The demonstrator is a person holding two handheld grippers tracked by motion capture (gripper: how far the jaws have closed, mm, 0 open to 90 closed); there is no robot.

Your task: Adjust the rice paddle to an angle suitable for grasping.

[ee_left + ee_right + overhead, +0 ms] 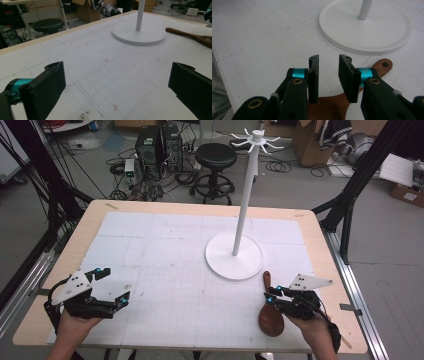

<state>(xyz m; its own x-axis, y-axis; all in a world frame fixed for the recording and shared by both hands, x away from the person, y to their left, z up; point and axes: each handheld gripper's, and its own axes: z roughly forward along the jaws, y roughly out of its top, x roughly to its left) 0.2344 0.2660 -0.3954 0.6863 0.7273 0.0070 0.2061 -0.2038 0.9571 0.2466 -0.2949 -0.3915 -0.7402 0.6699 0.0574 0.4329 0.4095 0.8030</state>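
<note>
White gridded mat covers the wooden tabletop [320, 227]; cables, computer towers and a black stool [215, 156] sit on the floor behind it.

Left gripper [111, 288] — held in the person's left hand at the near left corner, above bare mat. Jaws wide apart, nothing between them.

Centre-right: white stand [234, 256], round base flat on the mat, thin pole upright, hooks at its top.

Wooden spoon [270, 317] — lying flat just in front of the stand's base, handle end near the base rim, bowl toward the near edge.

Right gripper [270, 295] — over the spoon, about where handle meets bowl. Jaws narrowly parted either side of the handle; contact cannot be told.
</note>
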